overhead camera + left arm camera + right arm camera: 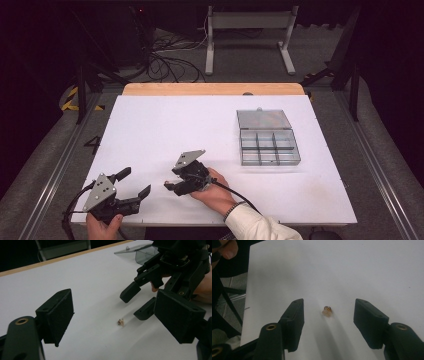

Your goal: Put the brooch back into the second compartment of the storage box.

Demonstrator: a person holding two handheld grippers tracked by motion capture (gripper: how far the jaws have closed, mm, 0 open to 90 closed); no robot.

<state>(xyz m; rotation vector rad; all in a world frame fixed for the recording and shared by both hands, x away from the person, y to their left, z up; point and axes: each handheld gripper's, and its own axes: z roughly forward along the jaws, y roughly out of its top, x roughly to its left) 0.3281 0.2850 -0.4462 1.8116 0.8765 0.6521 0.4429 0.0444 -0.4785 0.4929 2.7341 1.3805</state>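
Right hand-held gripper (328,315) jaws apart either side of a small bead (327,311) on the white table (165,125), not touching, left hand-held gripper (135,184) open nearby, compartment box (268,147) well apart.

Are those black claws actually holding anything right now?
No, nothing is held. The right gripper has its jaws open on either side of a small tan piece lying on the white table, not touching it. The left gripper is open too.
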